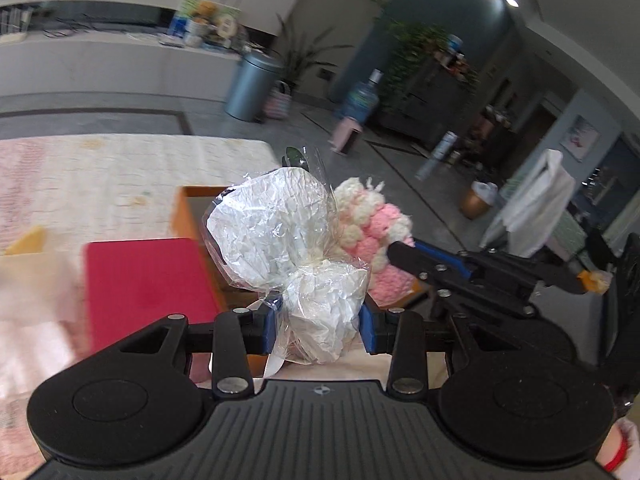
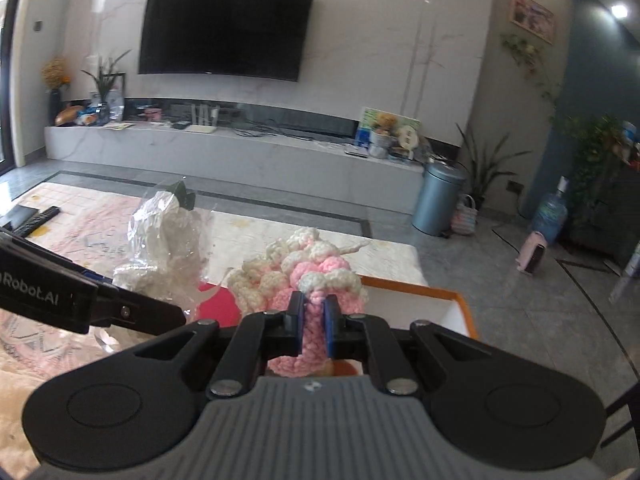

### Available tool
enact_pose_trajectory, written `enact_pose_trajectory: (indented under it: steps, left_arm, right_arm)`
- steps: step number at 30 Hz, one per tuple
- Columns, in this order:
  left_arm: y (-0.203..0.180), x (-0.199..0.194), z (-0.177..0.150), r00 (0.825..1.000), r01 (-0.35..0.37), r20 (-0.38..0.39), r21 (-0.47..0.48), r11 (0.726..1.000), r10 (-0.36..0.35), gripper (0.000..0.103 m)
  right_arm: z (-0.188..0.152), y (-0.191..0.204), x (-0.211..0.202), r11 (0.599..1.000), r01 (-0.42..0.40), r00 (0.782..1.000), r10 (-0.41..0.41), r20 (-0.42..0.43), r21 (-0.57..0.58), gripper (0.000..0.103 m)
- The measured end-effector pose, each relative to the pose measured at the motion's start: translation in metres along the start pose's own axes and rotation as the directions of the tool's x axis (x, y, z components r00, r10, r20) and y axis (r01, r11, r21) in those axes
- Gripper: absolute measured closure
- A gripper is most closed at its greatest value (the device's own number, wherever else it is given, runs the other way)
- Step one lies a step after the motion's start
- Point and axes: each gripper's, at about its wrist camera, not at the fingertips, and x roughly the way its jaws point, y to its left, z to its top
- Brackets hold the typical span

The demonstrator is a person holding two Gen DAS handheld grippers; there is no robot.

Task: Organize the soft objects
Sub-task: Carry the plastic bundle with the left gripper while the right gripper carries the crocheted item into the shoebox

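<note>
My left gripper [image 1: 320, 326] is shut on a white knitted flower wrapped in clear cellophane [image 1: 280, 232], gripping its lower bunched part. The right wrist view shows that wrapped flower [image 2: 168, 240] at the left, held by the left gripper's black arm. My right gripper [image 2: 313, 326] is shut on a pink and cream crocheted bundle [image 2: 304, 276], pinched between its blue pads. That crocheted bundle [image 1: 372, 224] sits just right of the wrapped flower in the left wrist view. Both are held above an orange-rimmed box [image 2: 440, 296].
A red cushion-like block [image 1: 144, 280] lies left of the orange-rimmed box [image 1: 188, 208]. A pale patterned rug [image 2: 280, 236] covers the floor, with a remote control [image 2: 38, 220] at its far left. A grey bin [image 2: 438, 200] and a TV console [image 2: 240, 148] stand beyond.
</note>
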Motion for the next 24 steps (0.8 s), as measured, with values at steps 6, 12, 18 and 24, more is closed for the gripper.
enact_pose_trajectory:
  steps: [6, 12, 18, 24]
  left_arm:
    - [0.005, 0.055, 0.023, 0.997, 0.046, -0.063, -0.034, 0.998, -0.048, 0.059]
    - [0.008, 0.098, 0.034, 0.990, 0.048, -0.129, -0.048, 0.998, -0.054, 0.058]
    - [0.019, 0.138, 0.037, 0.977, 0.079, -0.188, -0.112, 0.991, -0.099, 0.059]
    - [0.017, 0.171, 0.034, 0.971, 0.062, -0.225, -0.085, 0.994, -0.080, 0.058]
  right_arm:
    - [-0.010, -0.043, 0.033, 0.996, 0.049, 0.996, -0.044, -0.075, 0.071, 0.095]
    - [-0.022, -0.067, 0.083, 0.986, 0.084, 0.983, -0.059, -0.174, 0.142, 0.095]
    - [-0.034, -0.087, 0.130, 0.971, 0.107, 0.967, -0.052, -0.250, 0.213, 0.095]
    - [-0.042, -0.103, 0.155, 0.975, 0.120, 0.954, -0.061, -0.292, 0.187, 0.095]
